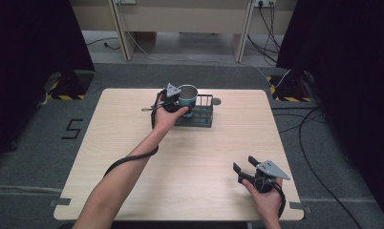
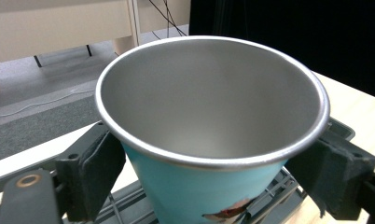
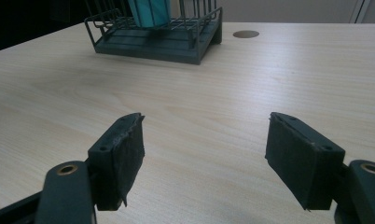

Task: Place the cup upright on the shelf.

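Grey carpet and dark curtains surround the pale wooden table (image 1: 133,138). On it, a dark wire rack (image 1: 203,116) sits right under the left gripper (image 2: 209,154), whose jaws are clamped on either side of the teal metal cup with a steel rim (image 2: 209,186). Cup's upright, mouth up, long axis vertical, just above the rack. Right gripper (image 3: 204,154) sits well apart, jaws spread wide, holding nothing, with bare tabletop between it and the rack.

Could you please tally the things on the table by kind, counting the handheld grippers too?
Cups: 1, the teal metal cup
Wire racks: 1, the dark rack
Grippers: 2, the left gripper and the right gripper
Total: 4
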